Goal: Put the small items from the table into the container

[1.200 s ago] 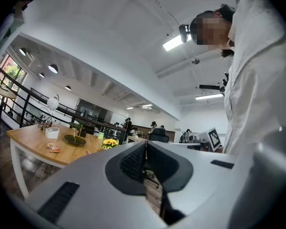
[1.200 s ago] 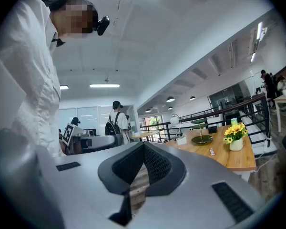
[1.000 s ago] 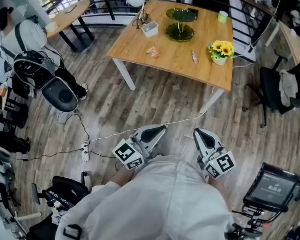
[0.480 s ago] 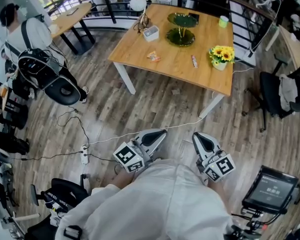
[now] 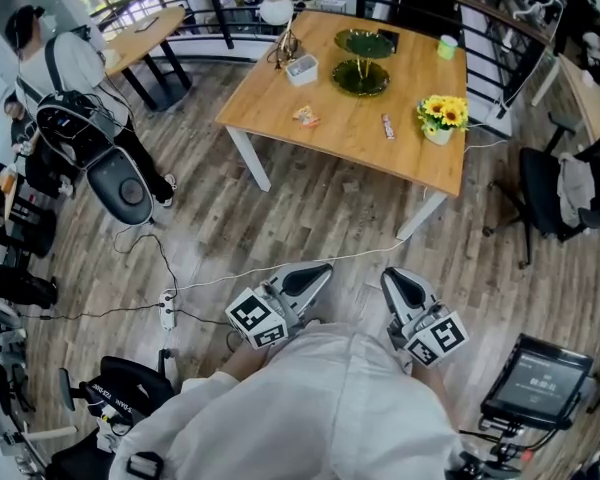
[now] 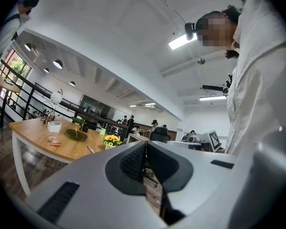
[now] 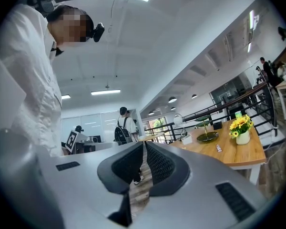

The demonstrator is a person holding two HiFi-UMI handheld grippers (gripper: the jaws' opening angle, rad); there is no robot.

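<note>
Across the plank floor from the person stands the wooden table (image 5: 345, 133), well apart from both grippers, and everything the task needs is on it. Biggest among the bystanders are the green tiered dish (image 5: 360, 68) and the pot of sunflowers (image 5: 440, 113), neither of which looks like a small item. Near the far left corner sits the white container (image 5: 300, 65), a low open box. It looks light enough to slide if knocked, so I would drop things in from above and not push against its wall.

Near the front edge lies an orange snack packet (image 5: 306, 116). It looks soft, crinkly and nearly weightless, and is probably best pinched across its middle or by a sealed end. To its right, nearer the flowers, lies a small wrapped bar (image 5: 388, 125), which seems stiffer and slick-skinned and should be taken across its narrow width.

The left gripper (image 5: 325, 268) and right gripper (image 5: 390, 278) are held level at the person's waist. Each has its jaws pressed together on nothing, with only floor showing beyond the pads.
</note>
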